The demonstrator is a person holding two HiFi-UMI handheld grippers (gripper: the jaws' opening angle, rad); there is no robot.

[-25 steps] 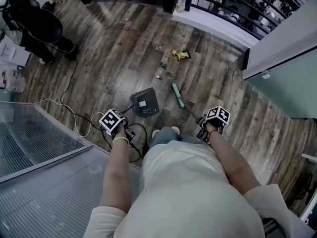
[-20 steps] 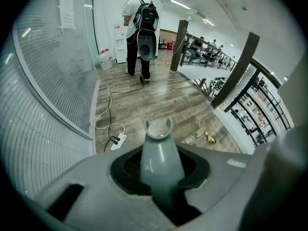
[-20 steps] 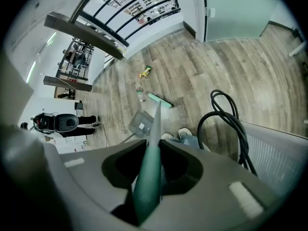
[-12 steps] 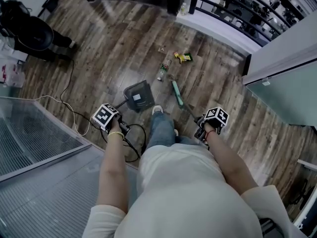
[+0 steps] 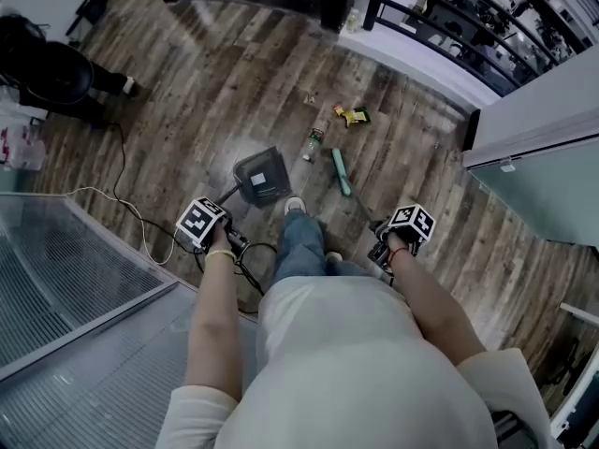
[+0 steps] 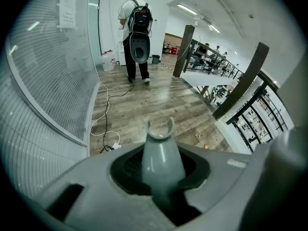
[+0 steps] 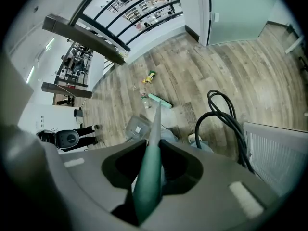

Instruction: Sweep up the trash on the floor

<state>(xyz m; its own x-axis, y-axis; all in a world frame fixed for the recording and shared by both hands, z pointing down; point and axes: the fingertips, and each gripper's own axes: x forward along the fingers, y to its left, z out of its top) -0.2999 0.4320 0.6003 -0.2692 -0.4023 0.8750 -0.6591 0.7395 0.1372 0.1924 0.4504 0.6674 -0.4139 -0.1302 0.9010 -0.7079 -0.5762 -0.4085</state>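
- Since a second ago the person's shoe (image 5: 294, 206) has stepped forward; it now lies just beside the dustpan (image 5: 261, 177), at the frame's centre.
- The dustpan and the trash sit slightly differently in the frame than half a second ago. The broom head (image 5: 340, 171) remains just right of the bottle (image 5: 312, 143).
- Two grippers: the left gripper (image 5: 211, 224), left of centre, has its jaws clamped on the dustpan's grey handle (image 6: 159, 160). The right gripper (image 5: 402, 229), right of centre, has its jaws closed on the green broom handle (image 7: 148, 177).
- One dustpan, one broom.
- Three pieces of trash lie on the wood floor (image 5: 215, 82) above centre: the bottle, a yellow-green wrapper (image 5: 352, 115) up and to its right, and a small scrap (image 5: 310, 98) above it. All lie beyond the dustpan's mouth and apart from it.
- One bystander in black (image 5: 56, 68) is at the upper left.
- One white cable (image 5: 122, 204) trails across the floor at the left.
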